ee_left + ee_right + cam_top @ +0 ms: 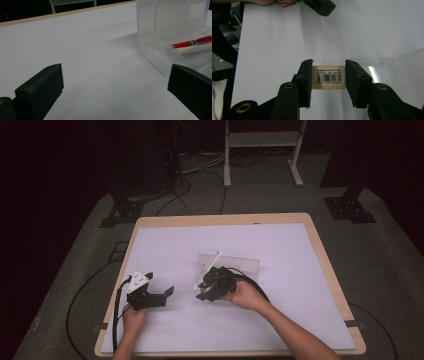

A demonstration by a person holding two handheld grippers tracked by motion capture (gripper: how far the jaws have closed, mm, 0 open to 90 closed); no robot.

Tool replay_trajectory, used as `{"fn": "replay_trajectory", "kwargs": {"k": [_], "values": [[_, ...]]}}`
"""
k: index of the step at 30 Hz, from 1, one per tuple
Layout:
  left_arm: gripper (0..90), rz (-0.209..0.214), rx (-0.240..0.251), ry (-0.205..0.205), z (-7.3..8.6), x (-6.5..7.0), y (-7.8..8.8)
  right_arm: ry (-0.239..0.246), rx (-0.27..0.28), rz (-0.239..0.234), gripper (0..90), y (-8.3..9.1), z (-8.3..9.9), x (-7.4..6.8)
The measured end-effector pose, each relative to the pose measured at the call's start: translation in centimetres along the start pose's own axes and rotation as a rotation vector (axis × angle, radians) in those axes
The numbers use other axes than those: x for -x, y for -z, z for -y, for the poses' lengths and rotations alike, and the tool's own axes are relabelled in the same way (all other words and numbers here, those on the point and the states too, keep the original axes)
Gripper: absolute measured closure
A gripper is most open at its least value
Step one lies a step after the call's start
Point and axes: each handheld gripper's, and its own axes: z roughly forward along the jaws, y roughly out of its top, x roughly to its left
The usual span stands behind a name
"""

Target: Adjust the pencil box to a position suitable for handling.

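White paper covers the table (320,245). Near its middle sits a clear box (172,22) with a red pen (192,42) inside. Right gripper (328,77) squeezes a barcoded eraser (328,77) beside the box — left gripper (112,82) gapes empty nearby.

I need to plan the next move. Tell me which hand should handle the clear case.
Right. The right gripper already has its jaws on either side of the barcode label on the case; the left gripper stands open, off to the side.
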Motion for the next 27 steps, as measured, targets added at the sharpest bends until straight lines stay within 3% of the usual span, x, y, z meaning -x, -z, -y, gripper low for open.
{"fn": "replay_trajectory", "kwargs": {"k": [13, 27], "values": [[0.0, 0.000, -0.001, 0.003, 0.0, 0.0, 0.0, -0.020, 0.015, 0.026, 58.2, 0.4, -0.4, 1.3], [0.0, 0.002, -0.002, 0.002, 0.0, -0.1, 0.0, -0.036, 0.019, 0.047, 58.2, -0.6, -0.8, 2.6]]}}
